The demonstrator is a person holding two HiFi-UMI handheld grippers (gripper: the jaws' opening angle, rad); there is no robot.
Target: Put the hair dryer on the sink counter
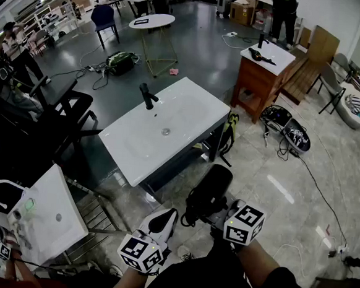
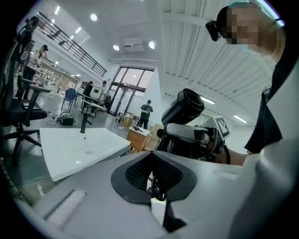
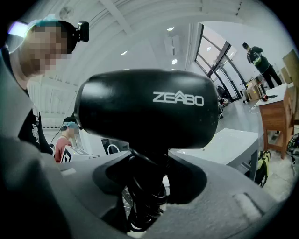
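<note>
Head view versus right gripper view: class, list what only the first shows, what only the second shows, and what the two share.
Only the head view: the black faucet on the sink, the round table and the blue chair farther back.
Only the right gripper view: the ZEABO lettering and the person's head camera.
Both: the hair dryer, with its handle gripped by the right gripper, the white sink counter and the wooden cabinet.

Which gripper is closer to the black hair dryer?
Right. The right gripper is shut on the handle of the hair dryer, holding it up. The left gripper sits just to the left of it, jaws together, not gripping it.
</note>
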